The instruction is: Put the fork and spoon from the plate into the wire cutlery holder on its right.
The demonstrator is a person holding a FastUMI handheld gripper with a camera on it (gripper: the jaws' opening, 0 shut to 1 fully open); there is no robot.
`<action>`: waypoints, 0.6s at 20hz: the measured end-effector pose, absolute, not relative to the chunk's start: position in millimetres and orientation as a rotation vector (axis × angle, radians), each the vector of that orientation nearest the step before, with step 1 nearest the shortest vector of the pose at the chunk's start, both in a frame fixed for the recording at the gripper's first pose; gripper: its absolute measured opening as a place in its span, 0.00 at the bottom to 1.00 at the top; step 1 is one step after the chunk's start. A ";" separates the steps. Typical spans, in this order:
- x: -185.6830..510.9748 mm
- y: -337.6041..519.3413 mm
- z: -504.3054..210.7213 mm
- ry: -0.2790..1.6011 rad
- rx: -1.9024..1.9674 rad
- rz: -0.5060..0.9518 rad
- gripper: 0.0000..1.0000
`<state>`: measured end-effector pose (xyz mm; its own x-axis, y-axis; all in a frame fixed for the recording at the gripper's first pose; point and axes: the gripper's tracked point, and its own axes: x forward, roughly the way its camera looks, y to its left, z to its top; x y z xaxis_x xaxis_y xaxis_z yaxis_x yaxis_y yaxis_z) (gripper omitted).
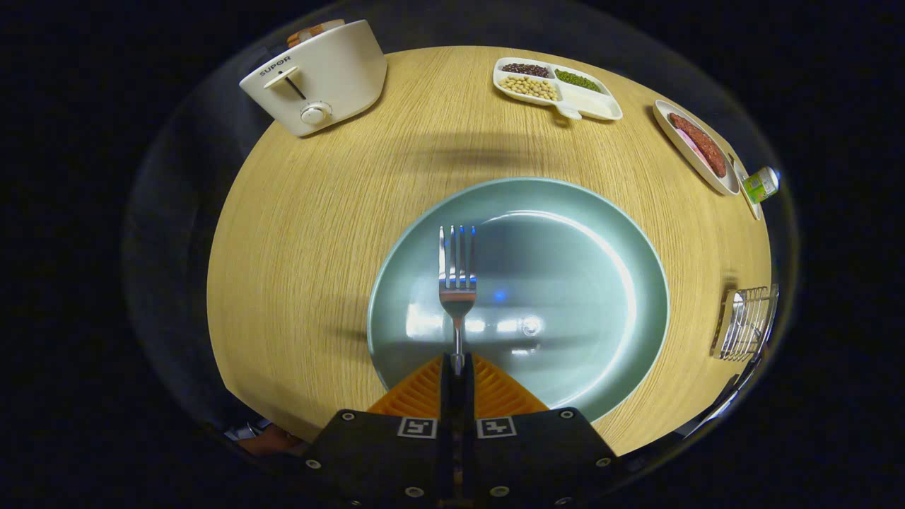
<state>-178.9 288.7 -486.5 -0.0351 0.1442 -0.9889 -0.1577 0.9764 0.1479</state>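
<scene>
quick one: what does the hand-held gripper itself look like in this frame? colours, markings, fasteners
The hand-held gripper has two orange fingers with fine ribbed faces, tapering to a point. Behind them sits a black angular body carrying two square black-and-white fiducial markers side by side, plus several round silver screw heads along its edges. No cables or sleeve can be made out.

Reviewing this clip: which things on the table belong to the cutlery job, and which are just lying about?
Part of the job: fork, clamped by its handle in the shut gripper; green plate beneath it; wire cutlery holder, with a spoon apparently already inside.

Lying about: toaster; divided bean tray; sausage dish; small bottle.
</scene>
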 end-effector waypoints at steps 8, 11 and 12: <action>-159.2 263.3 -458.9 1.446 0.025 0.239 0.05; -149.9 238.4 -441.6 1.389 0.054 0.199 0.05; -147.1 227.4 -434.9 1.369 0.062 0.184 0.05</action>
